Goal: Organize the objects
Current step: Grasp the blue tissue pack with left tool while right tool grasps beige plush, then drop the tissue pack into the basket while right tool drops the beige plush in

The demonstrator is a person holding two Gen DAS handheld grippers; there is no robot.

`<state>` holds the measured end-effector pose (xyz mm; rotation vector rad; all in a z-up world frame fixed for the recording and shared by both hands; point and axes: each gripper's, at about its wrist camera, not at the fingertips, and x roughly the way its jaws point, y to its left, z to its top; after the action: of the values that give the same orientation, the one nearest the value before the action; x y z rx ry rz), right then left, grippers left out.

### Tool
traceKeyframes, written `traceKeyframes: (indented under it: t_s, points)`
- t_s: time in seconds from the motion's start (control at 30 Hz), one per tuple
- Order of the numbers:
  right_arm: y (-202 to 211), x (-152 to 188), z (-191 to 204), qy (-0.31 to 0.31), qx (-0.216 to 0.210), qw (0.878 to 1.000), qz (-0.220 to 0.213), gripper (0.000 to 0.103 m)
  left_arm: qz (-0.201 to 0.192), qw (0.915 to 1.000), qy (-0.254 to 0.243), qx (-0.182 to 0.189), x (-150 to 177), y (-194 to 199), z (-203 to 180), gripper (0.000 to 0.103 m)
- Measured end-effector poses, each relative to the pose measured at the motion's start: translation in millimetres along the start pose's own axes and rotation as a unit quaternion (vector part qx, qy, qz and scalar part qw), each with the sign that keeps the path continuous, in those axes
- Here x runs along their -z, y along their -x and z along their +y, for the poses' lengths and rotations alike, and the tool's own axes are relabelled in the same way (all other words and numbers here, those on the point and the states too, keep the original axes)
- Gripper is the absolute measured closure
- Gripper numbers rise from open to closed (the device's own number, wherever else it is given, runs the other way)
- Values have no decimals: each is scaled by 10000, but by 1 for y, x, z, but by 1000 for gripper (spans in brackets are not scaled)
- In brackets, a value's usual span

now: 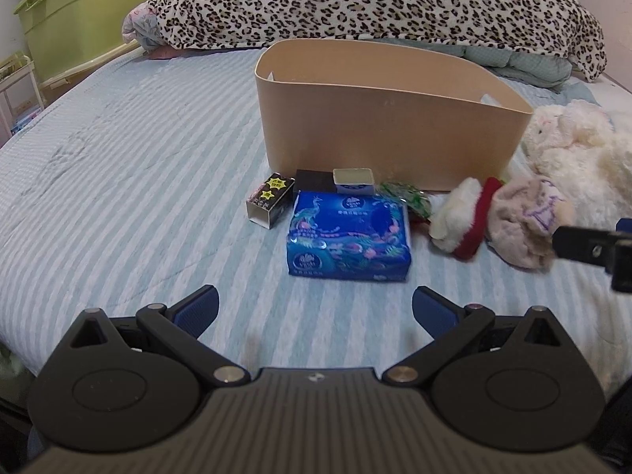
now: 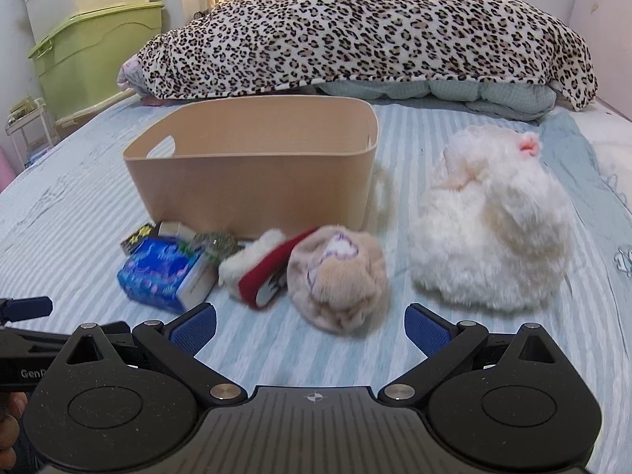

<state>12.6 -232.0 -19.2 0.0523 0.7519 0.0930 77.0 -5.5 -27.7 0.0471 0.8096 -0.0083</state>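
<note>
A tan plastic bin (image 1: 387,134) (image 2: 252,181) stands on the striped bed. In front of it lie a blue tissue pack (image 1: 349,237) (image 2: 162,272), a small black box with yellow stars (image 1: 268,199) (image 2: 136,237), a small white tub (image 1: 352,179), a green wrapper (image 1: 407,195) (image 2: 217,245) and a beige plush with a red-and-white hat (image 1: 521,225) (image 2: 335,276). A big white plush (image 1: 576,146) (image 2: 493,229) lies to the right. My left gripper (image 1: 315,310) hangs open just short of the tissue pack. My right gripper (image 2: 310,326) is open just before the beige plush.
A leopard-print blanket (image 1: 375,4) (image 2: 367,31) is heaped at the bed's far end, over a folded teal quilt (image 2: 434,93). Green storage boxes (image 1: 83,19) (image 2: 94,51) stand beyond the bed's left edge. The other gripper's tip (image 1: 592,247) juts in from the right.
</note>
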Motion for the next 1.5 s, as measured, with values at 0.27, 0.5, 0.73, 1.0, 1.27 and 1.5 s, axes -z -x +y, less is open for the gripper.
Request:
traceKeyframes:
  t_s: [0.27,0.5,0.73,1.0,1.27,1.5]
  points:
    - [-40,-14,-21,57,-125,9999,25,0,148,9999,-18,72,-10,-33,-1,0]
    - [-68,-12,-27,43,-278,9993,245,0,246,9990,-103,350,-14,-54,-10,0]
    - [-87,-13,-23,359,-35,9988,318,4,388,9983,-64,425,-18,-81,-17,0]
    - [-97,-12,-18,478,10,9982,363,46,323,9984,42,455,-18,-84,-13,10]
    - [-85,-10,-21,326,57,9990,305,59,159,9984,-2,538,-16,-58,-5,10]
    - [-43,-32,-25,113,-38,9998,-137,59,-383,9982,76,464,-31,-11,11,10]
